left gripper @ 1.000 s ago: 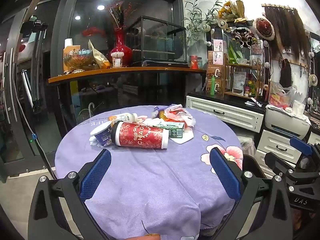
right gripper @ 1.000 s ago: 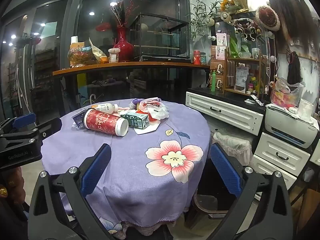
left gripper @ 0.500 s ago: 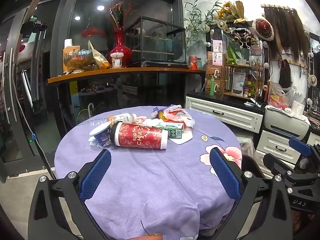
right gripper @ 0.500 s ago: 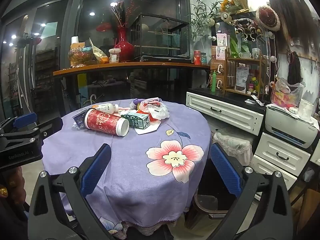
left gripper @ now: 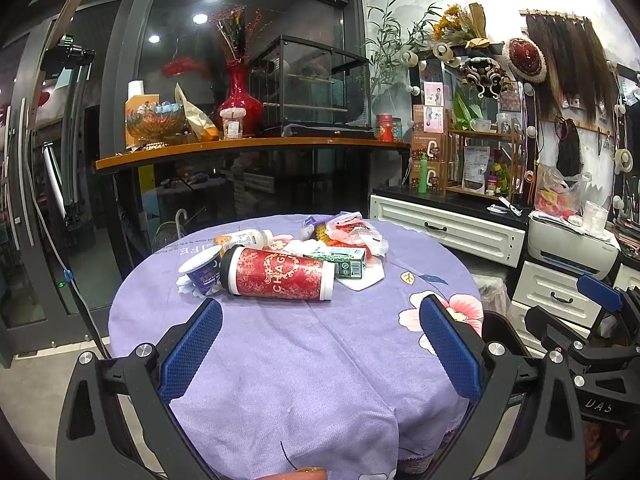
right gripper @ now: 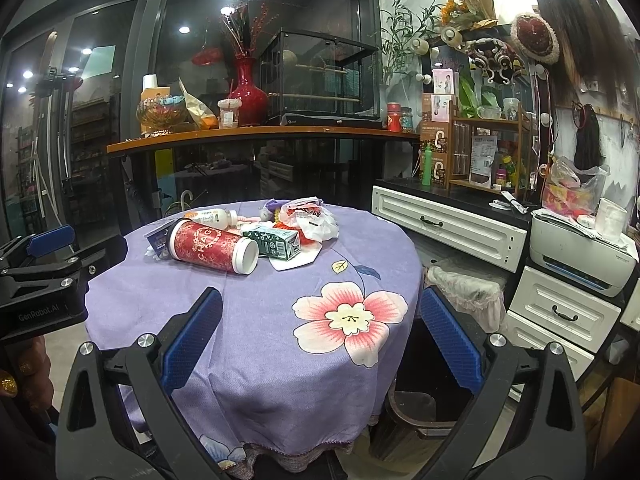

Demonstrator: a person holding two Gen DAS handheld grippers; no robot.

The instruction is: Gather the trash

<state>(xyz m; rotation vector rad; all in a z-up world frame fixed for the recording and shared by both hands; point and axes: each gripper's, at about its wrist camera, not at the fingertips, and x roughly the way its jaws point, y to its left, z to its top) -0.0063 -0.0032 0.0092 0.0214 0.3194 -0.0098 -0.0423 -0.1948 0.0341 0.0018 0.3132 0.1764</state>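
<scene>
**Trash all still on the table**

Nothing looks collected yet. The red cup [left gripper: 278, 275] lies on its side at the far part of the table [left gripper: 304, 368], with a small cup [left gripper: 201, 271], bottle [left gripper: 245, 239], carton [left gripper: 340, 259] and bags [left gripper: 352, 230] heaped around it. The left gripper [left gripper: 320, 354] and right gripper [right gripper: 320, 350] hang spread wide at the near edge, empty, touching nothing. A bin [right gripper: 416, 408] sits below right.

One red cup [left gripper: 278, 274], one carton [left gripper: 340, 259], one bottle [left gripper: 244, 238]
</scene>
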